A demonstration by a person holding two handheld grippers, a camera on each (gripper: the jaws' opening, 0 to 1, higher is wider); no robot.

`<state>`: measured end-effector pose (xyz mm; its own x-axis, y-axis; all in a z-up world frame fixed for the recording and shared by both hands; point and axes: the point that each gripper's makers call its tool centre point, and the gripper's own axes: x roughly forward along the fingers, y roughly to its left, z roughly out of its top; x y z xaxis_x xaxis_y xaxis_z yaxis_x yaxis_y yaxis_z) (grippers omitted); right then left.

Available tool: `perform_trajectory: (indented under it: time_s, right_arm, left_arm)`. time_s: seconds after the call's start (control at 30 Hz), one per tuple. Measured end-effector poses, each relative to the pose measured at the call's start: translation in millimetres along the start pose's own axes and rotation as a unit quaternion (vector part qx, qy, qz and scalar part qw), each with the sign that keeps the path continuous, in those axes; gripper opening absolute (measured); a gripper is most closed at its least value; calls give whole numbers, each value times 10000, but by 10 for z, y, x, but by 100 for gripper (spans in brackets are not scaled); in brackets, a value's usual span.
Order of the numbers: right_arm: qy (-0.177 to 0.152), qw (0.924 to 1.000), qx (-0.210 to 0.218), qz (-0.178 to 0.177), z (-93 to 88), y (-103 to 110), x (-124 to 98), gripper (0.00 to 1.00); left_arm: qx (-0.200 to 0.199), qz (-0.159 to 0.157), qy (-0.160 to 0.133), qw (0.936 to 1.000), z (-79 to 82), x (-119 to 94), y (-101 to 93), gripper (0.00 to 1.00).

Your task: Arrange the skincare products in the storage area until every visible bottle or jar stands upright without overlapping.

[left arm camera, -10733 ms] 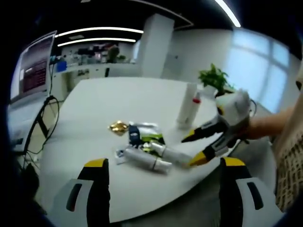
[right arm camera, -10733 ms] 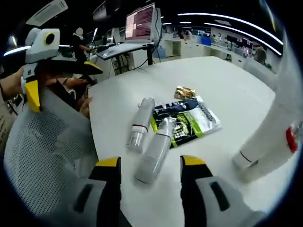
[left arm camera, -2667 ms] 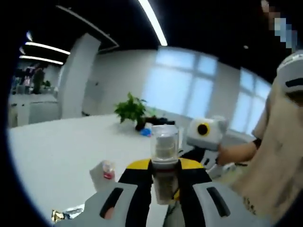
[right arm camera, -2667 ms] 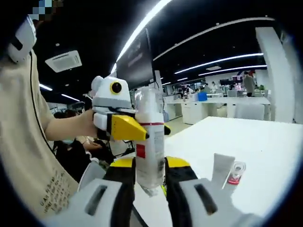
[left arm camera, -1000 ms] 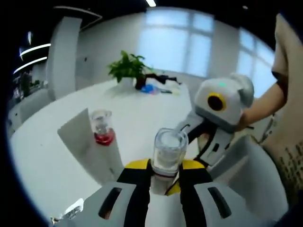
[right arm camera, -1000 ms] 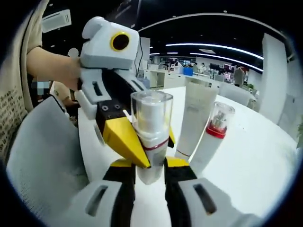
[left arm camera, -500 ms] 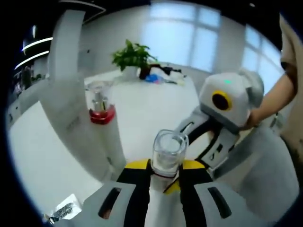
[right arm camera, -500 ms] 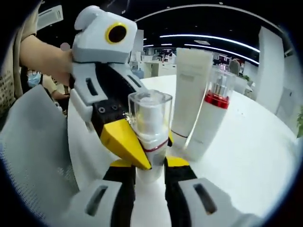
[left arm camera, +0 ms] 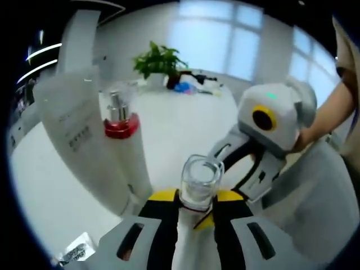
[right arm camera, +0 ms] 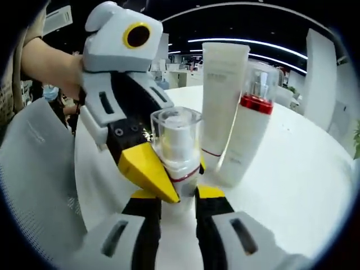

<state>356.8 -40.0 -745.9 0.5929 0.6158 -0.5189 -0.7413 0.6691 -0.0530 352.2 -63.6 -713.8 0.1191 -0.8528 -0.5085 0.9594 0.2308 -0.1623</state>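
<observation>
Open office, round white table (left arm camera: 185,126) under strip lights, windows behind. Nearest in the left gripper view, left gripper (left arm camera: 195,198) with yellow-tipped jaws pressed against a clear-capped pump bottle (left arm camera: 200,181), held upright between them, cap uppermost. Same bottle (right arm camera: 176,147) in the right gripper view, pinched low down by the right gripper (right arm camera: 177,195), white pump head visible inside the transparent cap, thin red band round the neck. Both tools clamped on the one bottle from opposite sides, the left one's yellow tips crossing in front of it in the right gripper view. Just beyond, standing upright on the table and touching or nearly so: a white tube (right arm camera: 221,90) with small print, and a white bottle with a red collar (right arm camera: 251,121) and clear cap. Farther off, a potted green plant (left arm camera: 160,61) near the table's far edge. Hand (left arm camera: 304,140) gripping the right tool's handle.
</observation>
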Motion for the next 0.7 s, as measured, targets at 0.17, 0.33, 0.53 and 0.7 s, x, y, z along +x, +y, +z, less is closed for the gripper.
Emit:
perform_trajectory:
  time_s: [0.17,0.33,0.53,0.7]
  right_arm:
    - [-53,10000,-20,25,13,-32,24,22]
    - [-135,9998,-36,140,12,-75,26,22]
    - [-161,9997,-43,191,2,-143,59,22]
    - [-170,9998,-39,92,-13,-263,71,22]
  left_arm:
    - [-20,16,25,10000,23,13,16,20]
    - [-10,48,-11,10000,45,31,32,20]
    - [-43,149,-16,9999,38,24,69,20]
    - [-115,245,1,9996,17,-46,108,21]
